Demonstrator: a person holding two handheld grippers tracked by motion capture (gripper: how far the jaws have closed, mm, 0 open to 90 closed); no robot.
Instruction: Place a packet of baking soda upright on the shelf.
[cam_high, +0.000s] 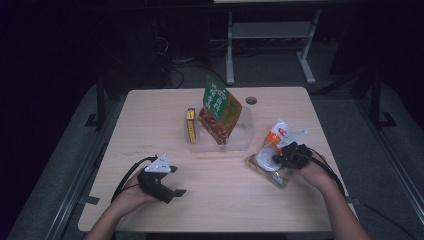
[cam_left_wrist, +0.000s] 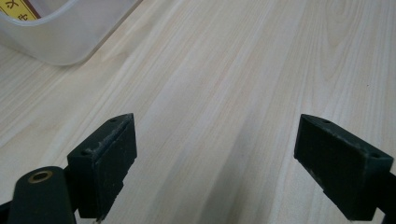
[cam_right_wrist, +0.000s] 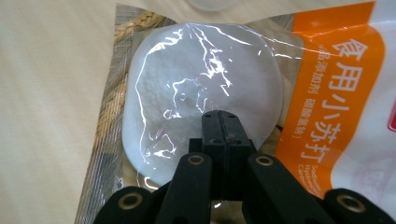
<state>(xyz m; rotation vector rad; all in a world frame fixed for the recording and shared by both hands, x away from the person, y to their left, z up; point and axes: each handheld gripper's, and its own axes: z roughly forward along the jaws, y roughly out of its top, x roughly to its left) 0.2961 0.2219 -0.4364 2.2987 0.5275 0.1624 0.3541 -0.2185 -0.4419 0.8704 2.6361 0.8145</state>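
A clear plastic bag of white powder (cam_right_wrist: 196, 79) with an orange and white label lies at the right of the wooden table (cam_high: 150, 120); in the high view the bag (cam_high: 272, 165) has its labelled end tilted up. My right gripper (cam_right_wrist: 222, 122) has its jaws pressed together on the bag's film, whose creases run to the tips; the right gripper (cam_high: 282, 157) is at the bag's right side. Near the table's front left, my left gripper (cam_high: 176, 181) is held low, open and holding nothing. In its own view the left gripper (cam_left_wrist: 215, 158) stands over bare wood.
A clear plastic container (cam_high: 240, 142) at the table's middle back holds a green and red snack packet (cam_high: 220, 107) and a yellow box (cam_high: 191, 125). Its corner (cam_left_wrist: 60, 44) shows ahead of the left jaws. A round hole (cam_high: 251, 100) is near the far edge.
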